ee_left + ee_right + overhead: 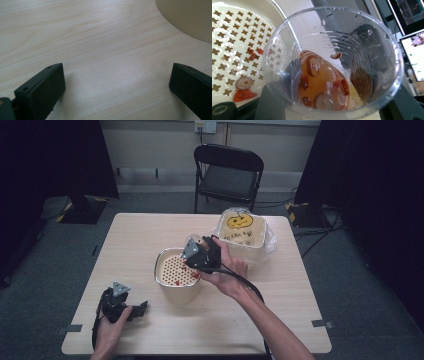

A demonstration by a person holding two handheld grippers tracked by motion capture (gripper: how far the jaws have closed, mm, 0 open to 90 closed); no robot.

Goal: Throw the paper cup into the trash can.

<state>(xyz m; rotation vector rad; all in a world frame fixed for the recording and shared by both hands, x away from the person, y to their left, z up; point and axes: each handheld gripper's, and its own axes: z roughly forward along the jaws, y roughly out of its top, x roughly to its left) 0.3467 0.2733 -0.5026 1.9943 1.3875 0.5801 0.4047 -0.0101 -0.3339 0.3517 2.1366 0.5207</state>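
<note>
Your right gripper [199,254] holds a clear cup [332,62] tipped over the strainer [176,268].

The cup sits clamped between the right jaws, leaning toward the strainer, with amber liquid, red berries and pale slices pooled in its lower side. The strainer is a cream tub with a perforated insert near the middle of the surface [150,230]; a few red bits and one dark slice [244,82] already lie on the insert. Behind it stands a second tub [243,232] with a pumpkin face on its lid, touching your right hand [227,272]. Your left gripper [131,310] rests low on the surface at the near left, jaws wide apart, nothing between them. A chair [227,172] stands beyond the surface.
</note>
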